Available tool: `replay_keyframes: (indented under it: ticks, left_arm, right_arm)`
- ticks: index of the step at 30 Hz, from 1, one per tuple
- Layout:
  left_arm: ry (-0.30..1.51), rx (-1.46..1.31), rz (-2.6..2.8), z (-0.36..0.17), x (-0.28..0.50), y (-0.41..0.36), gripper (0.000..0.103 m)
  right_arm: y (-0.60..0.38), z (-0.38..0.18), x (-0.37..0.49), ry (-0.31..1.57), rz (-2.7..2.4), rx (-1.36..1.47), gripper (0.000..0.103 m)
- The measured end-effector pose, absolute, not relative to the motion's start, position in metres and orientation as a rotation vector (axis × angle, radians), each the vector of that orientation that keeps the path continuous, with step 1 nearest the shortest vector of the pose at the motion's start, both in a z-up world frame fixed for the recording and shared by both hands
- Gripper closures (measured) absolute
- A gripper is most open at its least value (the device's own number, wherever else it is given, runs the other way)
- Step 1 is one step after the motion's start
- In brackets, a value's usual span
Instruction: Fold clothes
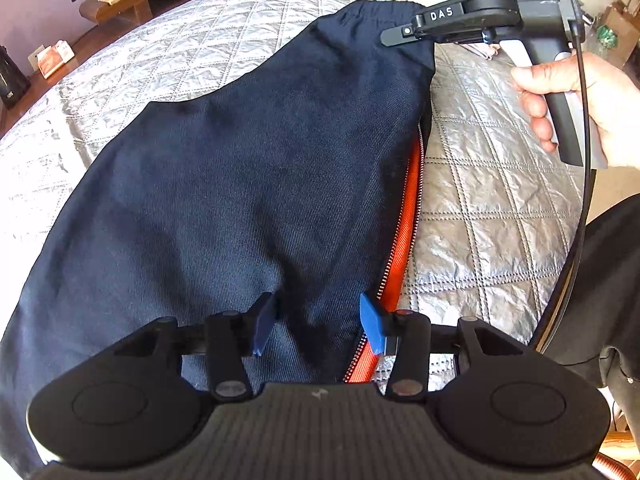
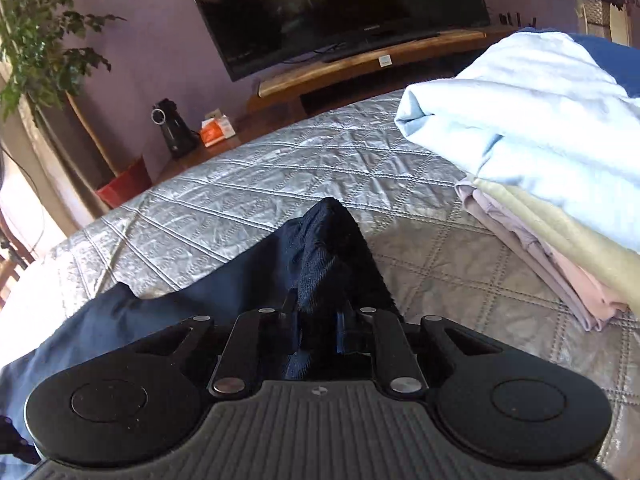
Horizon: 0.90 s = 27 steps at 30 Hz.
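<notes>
A person's right hand [image 1: 576,104], at 2 o'clock in the left wrist view, grips the handle of the right gripper [image 2: 318,330], which reaches in sideways toward 12 o'clock. In the right wrist view its jaws are drawn close together and pinch a peaked fold of the navy jacket [image 1: 240,184]; the cloth rises to a point toward 12 o'clock, just past the fingers.

The left gripper [image 1: 318,328] is at 6 o'clock in its own view, pointing along the jacket. Its blue pads [image 1: 372,326] stand moderately apart. Navy cloth fills the gap between them, and whether the pads touch it cannot be told. An orange zipper strip [image 1: 400,240] runs along the jacket's edge just beside the right-side pad.

The jacket lies spread on a silver quilted bedspread [image 2: 248,200]. A stack of folded clothes [image 2: 532,160] sits at 3 o'clock in the right wrist view. A dark television [image 2: 336,4] stands on a wooden shelf [image 2: 360,64] at 12 o'clock.
</notes>
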<state>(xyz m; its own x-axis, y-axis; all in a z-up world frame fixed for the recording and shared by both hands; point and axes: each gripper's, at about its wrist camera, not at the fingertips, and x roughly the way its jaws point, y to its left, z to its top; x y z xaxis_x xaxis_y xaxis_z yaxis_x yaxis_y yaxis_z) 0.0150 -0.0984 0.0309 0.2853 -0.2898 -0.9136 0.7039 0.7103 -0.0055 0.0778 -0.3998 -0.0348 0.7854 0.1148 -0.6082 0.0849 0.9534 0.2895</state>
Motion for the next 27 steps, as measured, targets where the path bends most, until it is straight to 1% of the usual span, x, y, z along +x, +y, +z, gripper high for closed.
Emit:
replay_keyframes:
  ticks: [1, 2, 7, 10, 12, 13, 14, 17, 18, 19, 20, 21, 22, 23, 24, 25, 26, 27]
  left_arm:
    - [1.091, 0.446, -0.694, 0.031, 0.014, -0.099, 0.061]
    - [1.090, 0.449, -0.694, 0.030, 0.014, -0.099, 0.061]
    - [1.086, 0.455, -0.695, 0.029, 0.013, -0.100, 0.061]
    - [1.084, 0.456, -0.695, 0.029, 0.012, -0.101, 0.061]
    - [1.084, 0.456, -0.696, 0.029, 0.013, -0.101, 0.060]
    - [1.084, 0.455, -0.697, 0.028, 0.014, -0.101, 0.060]
    - [1.085, 0.455, -0.697, 0.027, 0.015, -0.102, 0.060]
    - [1.084, 0.456, -0.696, 0.027, 0.016, -0.102, 0.059]
    - [1.083, 0.456, -0.696, 0.027, 0.016, -0.103, 0.059]
    - [1.083, 0.456, -0.696, 0.026, 0.016, -0.103, 0.059]
    - [1.082, 0.456, -0.695, 0.026, 0.016, -0.103, 0.059]
    - [1.081, 0.456, -0.695, 0.026, 0.016, -0.103, 0.059]
    - [1.081, 0.456, -0.694, 0.027, 0.015, -0.103, 0.059]
    - [1.080, 0.456, -0.694, 0.027, 0.015, -0.103, 0.059]
    - [1.079, 0.456, -0.693, 0.027, 0.015, -0.104, 0.059]
    - [1.079, 0.455, -0.694, 0.027, 0.015, -0.104, 0.059]
    - [1.079, 0.455, -0.694, 0.027, 0.015, -0.104, 0.059]
    - [1.079, 0.454, -0.695, 0.026, 0.015, -0.104, 0.058]
  right_arm:
    - [-0.399, -0.034, 0.075, 0.665, -0.004, 0.276, 0.068]
    - [-0.397, -0.035, 0.075, 0.666, -0.015, 0.252, 0.062]
    - [-0.397, -0.044, 0.076, 0.682, -0.026, 0.208, 0.061]
    - [-0.409, -0.044, 0.077, 0.687, -0.033, 0.317, 0.054]
    - [-0.423, -0.042, 0.071, 0.670, -0.060, 0.436, 0.047]
    - [-0.431, -0.043, 0.067, 0.657, -0.078, 0.502, 0.036]
    - [-0.440, -0.045, 0.063, 0.644, -0.097, 0.570, 0.031]
    - [-0.457, -0.060, 0.061, 0.653, -0.089, 0.730, 0.030]
    - [-0.455, -0.061, 0.064, 0.650, -0.069, 0.720, 0.027]
    - [-0.453, -0.062, 0.067, 0.647, -0.050, 0.710, 0.020]
    - [-0.451, -0.064, 0.070, 0.645, -0.031, 0.701, 0.016]
    - [-0.449, -0.065, 0.073, 0.642, -0.011, 0.691, 0.015]
    - [-0.447, -0.067, 0.075, 0.639, 0.008, 0.681, 0.011]
    - [-0.445, -0.068, 0.078, 0.636, 0.027, 0.671, 0.004]
    - [-0.443, -0.069, 0.081, 0.633, 0.046, 0.661, 0.002]
    - [-0.439, -0.068, 0.084, 0.646, 0.050, 0.630, 0.003]
    - [-0.434, -0.065, 0.086, 0.670, 0.040, 0.580, 0.025]
    - [-0.432, -0.064, 0.087, 0.690, 0.042, 0.563, 0.054]
